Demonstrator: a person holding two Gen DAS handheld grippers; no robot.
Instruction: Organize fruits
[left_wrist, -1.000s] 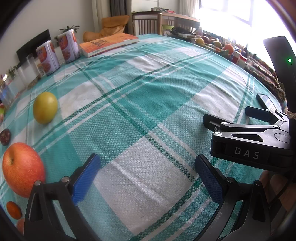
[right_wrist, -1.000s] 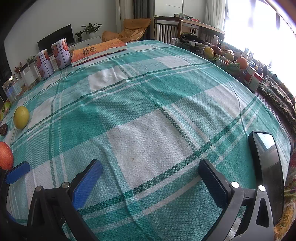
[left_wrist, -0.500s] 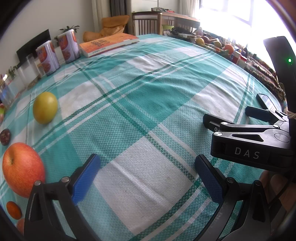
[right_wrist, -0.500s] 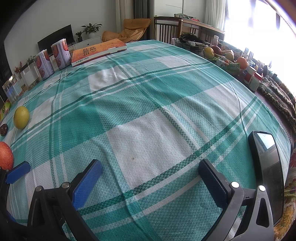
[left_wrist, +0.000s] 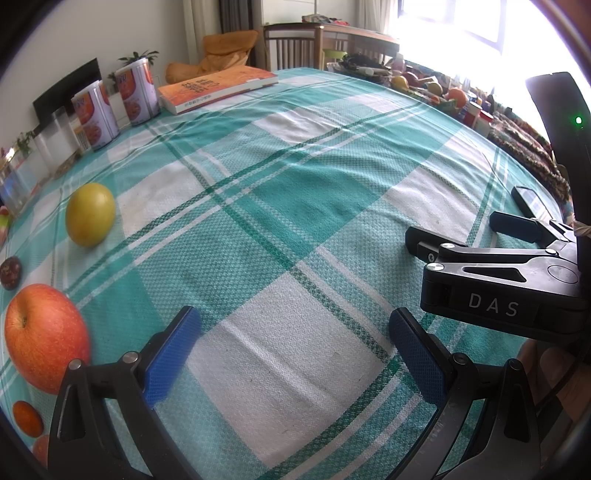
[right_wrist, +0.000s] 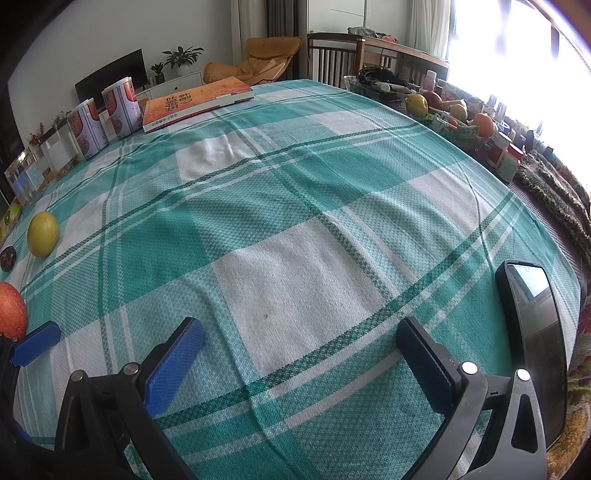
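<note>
No visible change across the last second. Left gripper (left_wrist: 293, 347) and right gripper (right_wrist: 301, 354): same pose over the checked tablecloth (right_wrist: 295, 221), jaws spread as wide as before, nothing between them. Red apple (left_wrist: 44, 338), yellow fruit (left_wrist: 89, 214), small orange fruit (left_wrist: 26, 419) at near left: same spots as earlier, none shifted.
</note>
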